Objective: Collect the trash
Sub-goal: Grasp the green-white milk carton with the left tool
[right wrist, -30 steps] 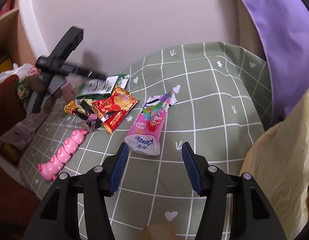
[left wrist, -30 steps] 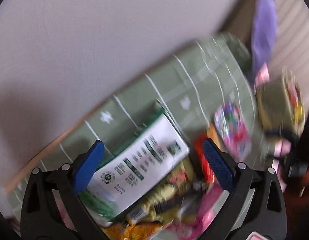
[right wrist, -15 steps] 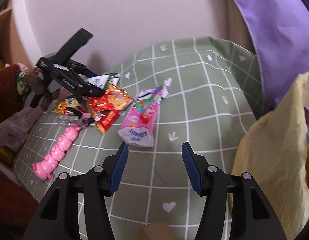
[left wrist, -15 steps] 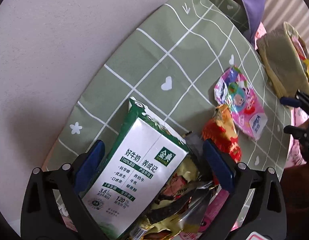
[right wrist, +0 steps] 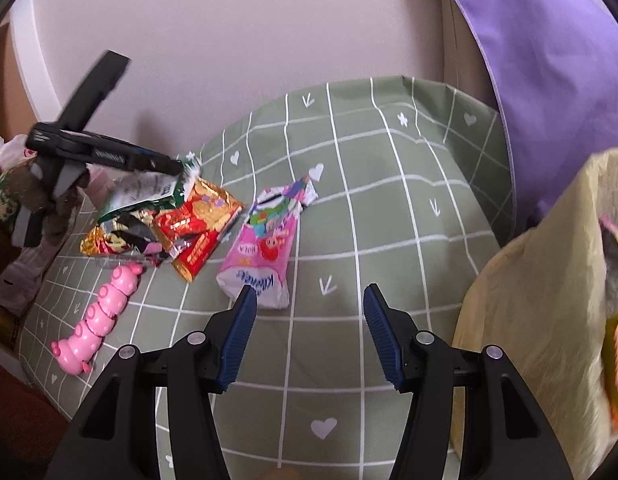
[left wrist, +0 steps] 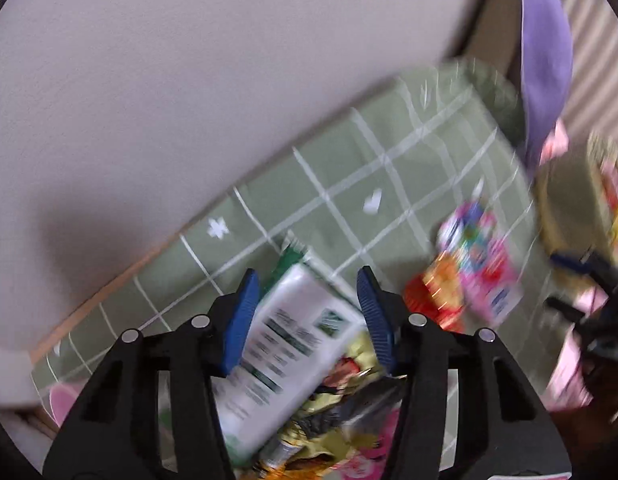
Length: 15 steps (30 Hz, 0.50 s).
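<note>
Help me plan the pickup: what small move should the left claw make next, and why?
Probably finish closing. The left claw is closing with the green-and-white carton between its blue pads, one pad at the carton's edge, the other apparently clear. Then lift it toward the yellow bag.

A pink caterpillar toy (right wrist: 95, 318) lies on the green checked cloth (right wrist: 389, 208), with purple fabric (right wrist: 549, 60) hanging beyond.

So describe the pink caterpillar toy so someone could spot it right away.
Start at the green checked tablecloth. Near its left edge, just below the pile of wrappers, lies the pink caterpillar toy. It is the only solid, segmented plastic thing there; its neighbours are flat, crinkled packets.
</note>
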Motion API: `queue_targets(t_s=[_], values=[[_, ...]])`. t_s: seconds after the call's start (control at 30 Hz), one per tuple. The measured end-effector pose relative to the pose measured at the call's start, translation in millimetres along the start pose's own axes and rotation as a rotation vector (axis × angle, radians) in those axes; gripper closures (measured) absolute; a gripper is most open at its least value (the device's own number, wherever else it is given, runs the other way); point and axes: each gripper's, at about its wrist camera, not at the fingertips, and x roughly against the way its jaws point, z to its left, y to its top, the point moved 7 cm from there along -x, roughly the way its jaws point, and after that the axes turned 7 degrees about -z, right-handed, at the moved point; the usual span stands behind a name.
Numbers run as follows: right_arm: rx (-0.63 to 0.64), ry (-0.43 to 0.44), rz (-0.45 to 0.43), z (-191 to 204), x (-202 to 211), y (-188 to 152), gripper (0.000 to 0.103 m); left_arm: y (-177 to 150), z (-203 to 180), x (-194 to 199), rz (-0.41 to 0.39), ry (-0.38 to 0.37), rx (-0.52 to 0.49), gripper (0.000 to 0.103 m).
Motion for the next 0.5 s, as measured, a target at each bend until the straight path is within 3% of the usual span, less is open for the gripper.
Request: queue_targets(t_s=[0.1, 0.17, 0.23, 0.33, 0.5], values=[[0.002, 0.020, -0.008, 1.6, 0.3, 8.8, 0.050, 1.7, -4.4, 16.6, -0.048, 0.017, -0.030, 0.053], [0.004, 0.041, -0.010, 4.6, 0.3, 12.4, 0.050, -7.1, -9.3, 10.4, 0.008, -0.010, -0.113, 0.043], [0.004, 0.060, -0.009, 7.9, -0.7, 12.5, 0.050, -20.9, -13.7, 3.9, 0.078, -0.050, -0.185, 0.025], [0.000, 0.082, -0.003, 12.9, -1.8, 7.6, 0.050, -29.1, -10.1, -2.2, 0.061, -0.003, -0.251, 0.010], [0.013, 0.091, 0.013, 17.5, -0.8, -3.0, 0.050, -34.1, 12.5, -26.1, 0.139, 0.031, -0.226, 0.009]])
